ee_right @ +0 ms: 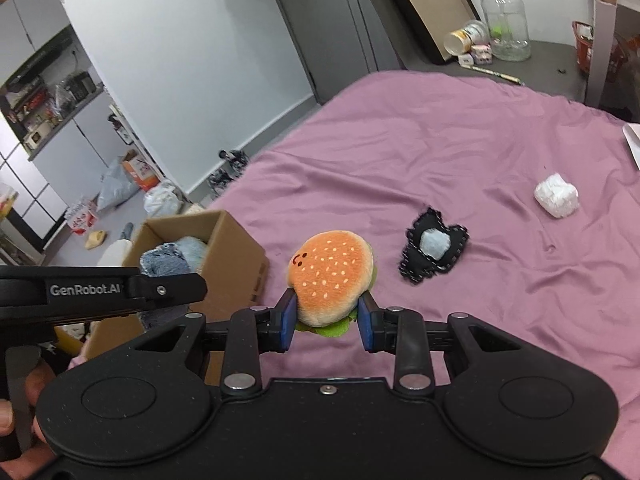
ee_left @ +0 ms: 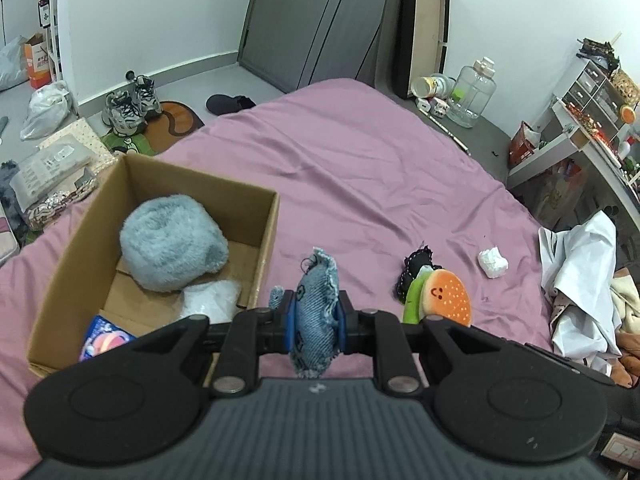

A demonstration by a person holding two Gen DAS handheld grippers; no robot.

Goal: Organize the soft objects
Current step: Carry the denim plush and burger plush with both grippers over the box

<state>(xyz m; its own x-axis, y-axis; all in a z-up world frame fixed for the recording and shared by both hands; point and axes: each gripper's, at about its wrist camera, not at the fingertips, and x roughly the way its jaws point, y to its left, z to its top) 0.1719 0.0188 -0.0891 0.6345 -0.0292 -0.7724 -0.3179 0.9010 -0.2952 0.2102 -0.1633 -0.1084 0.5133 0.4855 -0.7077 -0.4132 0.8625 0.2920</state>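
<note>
Left tongs (ee_left: 316,320) pinching denim pouch (ee_left: 314,312), pouch upright, long axis vertical, held above bed just right of cardboard box (ee_left: 264,236). Box lies left-forward of left tongs; fluffy blue plush (ee_left: 172,240) already inside. Right tongs (ee_right: 327,322) closing around burger plush (ee_right: 330,276), pads at its sides; firm contact unclear. Burger on bed (ee_right: 460,140), box to its left. Black felt piece (ee_right: 434,250) and white wad (ee_right: 557,199) lie farther right, nearer right tongs. Left drop comes first, judging by proximity.
</note>
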